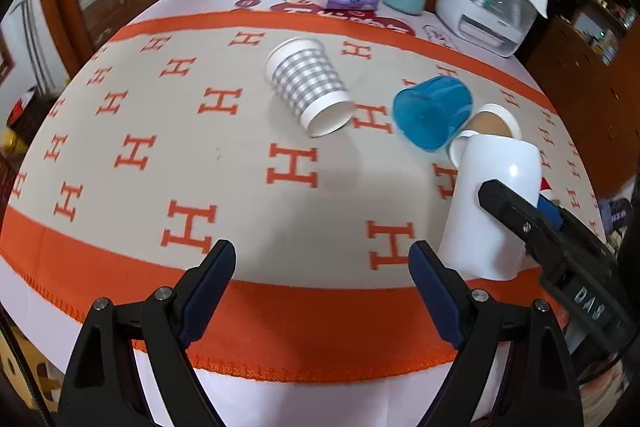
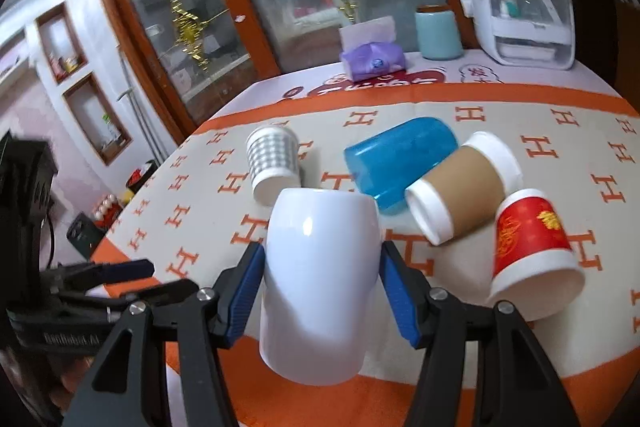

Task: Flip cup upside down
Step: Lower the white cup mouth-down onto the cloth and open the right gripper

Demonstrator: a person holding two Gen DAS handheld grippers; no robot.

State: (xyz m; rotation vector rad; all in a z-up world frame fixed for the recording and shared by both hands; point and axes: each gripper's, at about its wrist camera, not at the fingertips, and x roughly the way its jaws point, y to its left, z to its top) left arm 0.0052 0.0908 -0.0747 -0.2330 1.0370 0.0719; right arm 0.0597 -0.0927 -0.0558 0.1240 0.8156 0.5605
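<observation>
White cup point(image 2: 320, 283) clamped in your right gripper point(image 2: 322, 291), near the cloth's point(image 1: 120, 131) front edge.
Your left gripper point(image 1: 322, 267) gapes empty over bare cloth; only the right view shows the red cup point(image 2: 532, 251).

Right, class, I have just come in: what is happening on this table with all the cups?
A person works two handheld tongs. The right tongs grip a white cup by its sides, mouth towards the camera. The left tongs are open and hold nothing. A striped cup, a blue cup, a brown-sleeved cup and a red cup lie tipped on the patterned cloth.
</observation>
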